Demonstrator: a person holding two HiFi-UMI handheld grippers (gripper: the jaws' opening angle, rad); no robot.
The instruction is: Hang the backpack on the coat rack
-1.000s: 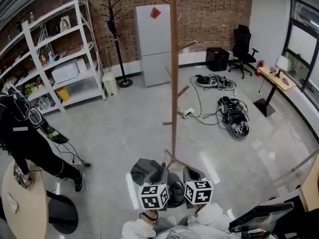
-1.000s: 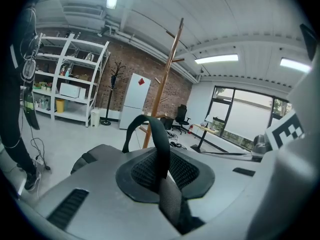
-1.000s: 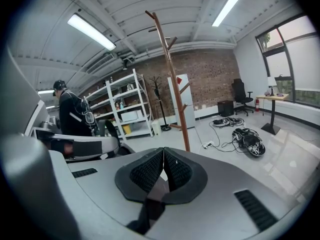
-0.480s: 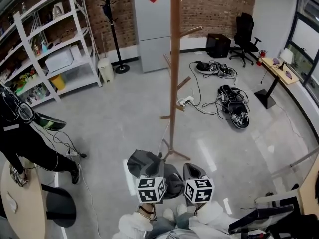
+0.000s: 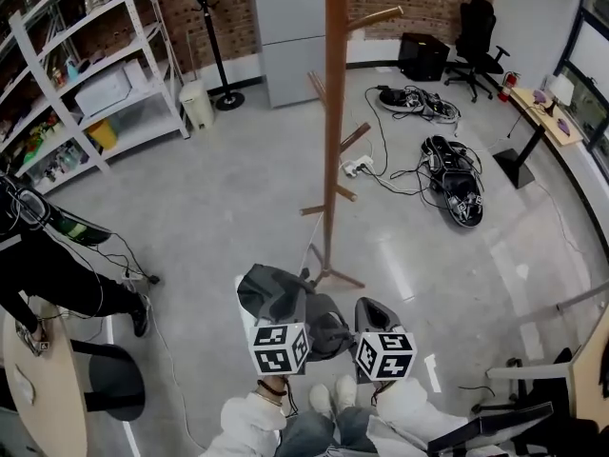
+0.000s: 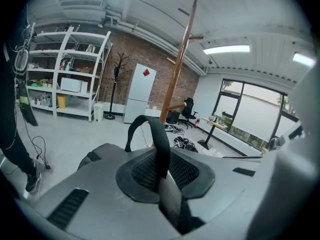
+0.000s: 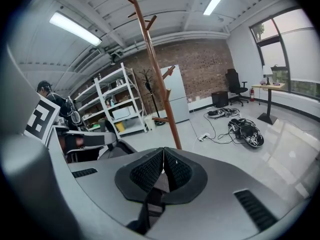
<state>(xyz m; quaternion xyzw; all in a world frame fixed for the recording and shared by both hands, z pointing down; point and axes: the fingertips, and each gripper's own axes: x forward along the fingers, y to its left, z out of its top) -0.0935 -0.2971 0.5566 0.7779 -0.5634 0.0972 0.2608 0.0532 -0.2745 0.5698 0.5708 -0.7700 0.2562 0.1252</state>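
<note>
The wooden coat rack (image 5: pixel 333 112) stands just ahead of me; its base is on the floor close beyond the grippers. The dark grey backpack (image 5: pixel 328 336) hangs low between the two grippers. My left gripper (image 5: pixel 290 307) is shut on a black backpack strap (image 6: pixel 152 129) that loops up from between its pads (image 6: pixel 145 171). My right gripper (image 5: pixel 366 312) is shut on another black strap (image 7: pixel 150 204), its pads pressed together. The coat rack (image 6: pixel 177 69) rises ahead in the left gripper view, and the same coat rack (image 7: pixel 157 69) shows in the right gripper view.
A person in black (image 5: pixel 48 265) stands at the left beside a round table (image 5: pixel 48 388). White shelves (image 5: pixel 86 74), a fridge (image 5: pixel 290 27) and a black coat stand (image 5: pixel 214 36) line the back wall. Cables and a bag (image 5: pixel 457 188) lie on the floor to the right.
The view has moved closer to the coat rack, whose base now lies nearer the grippers. Both grippers keep their hold on the straps. The person at the left has shifted a little.
</note>
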